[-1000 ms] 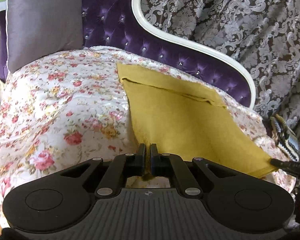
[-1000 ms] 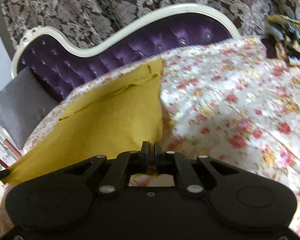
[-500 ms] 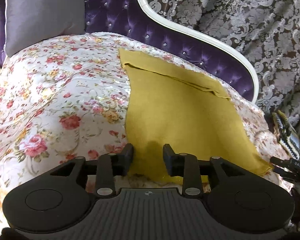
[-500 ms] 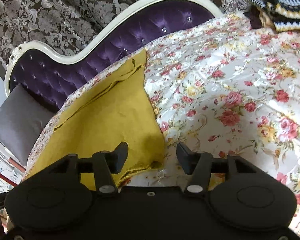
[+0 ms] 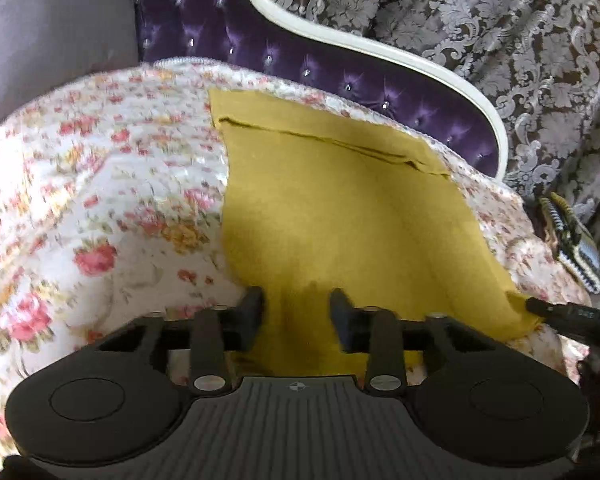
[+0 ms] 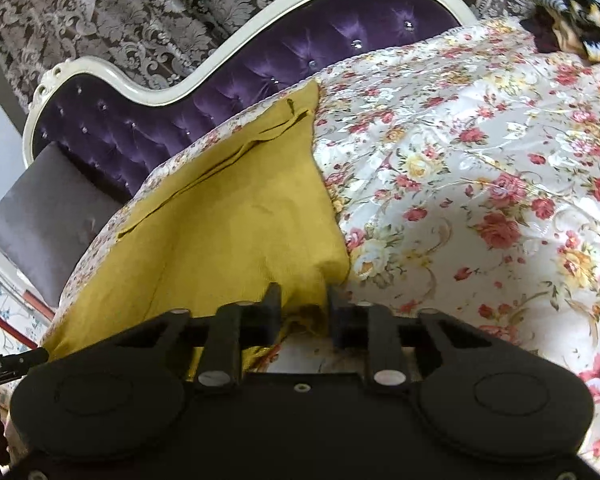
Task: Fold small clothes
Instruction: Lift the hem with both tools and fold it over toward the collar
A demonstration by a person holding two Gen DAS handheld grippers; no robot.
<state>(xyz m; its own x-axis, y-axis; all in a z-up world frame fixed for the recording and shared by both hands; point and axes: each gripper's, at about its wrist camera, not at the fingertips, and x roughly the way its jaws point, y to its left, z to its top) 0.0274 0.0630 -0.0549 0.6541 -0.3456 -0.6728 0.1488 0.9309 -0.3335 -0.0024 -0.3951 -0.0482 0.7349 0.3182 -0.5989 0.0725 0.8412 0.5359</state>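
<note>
Right now both sets of tongs are spread apart over the near hem of the mustard cloth (image 5: 340,216); neither is clamped on anything. Left tongs (image 5: 296,312) straddle the hem close to the cloth's left corner, fabric running between the two fingers. Right tongs (image 6: 304,306) sit at the opposite near corner, which is bunched and curling up between the fingers rather than lying flat.

Cloth lies on the floral bedspread (image 5: 100,200), near hem at the bed's front edge, far end carrying a folded-over band just short of the purple tufted headboard (image 5: 300,56).

Risks from here, as I read it:
- Near hem sits right at the bed edge. With nothing pinning it, any drag from a finger could pull it off the front.
- Right corner is rucked. Closing there likely grabs a doubled wad, so the next fold goes skewed.
- Bedspread is glossy and puckered. A deep pinch could catch it with the cloth and lift both; the cloth may also slide on it instead of creasing.
- Left view is motion-blurred, so exact finger-to-hem contact is uncertain; can't tell if the fingers touch the fabric or hover just above.
- Far band is already slightly uneven; a lopsided pull from the near side would shear it further.
- Striped knit pile (image 6: 580,4) lies well apart at the far right, grey pillow (image 5: 52,28) far left. Neither looks in the way.
</note>
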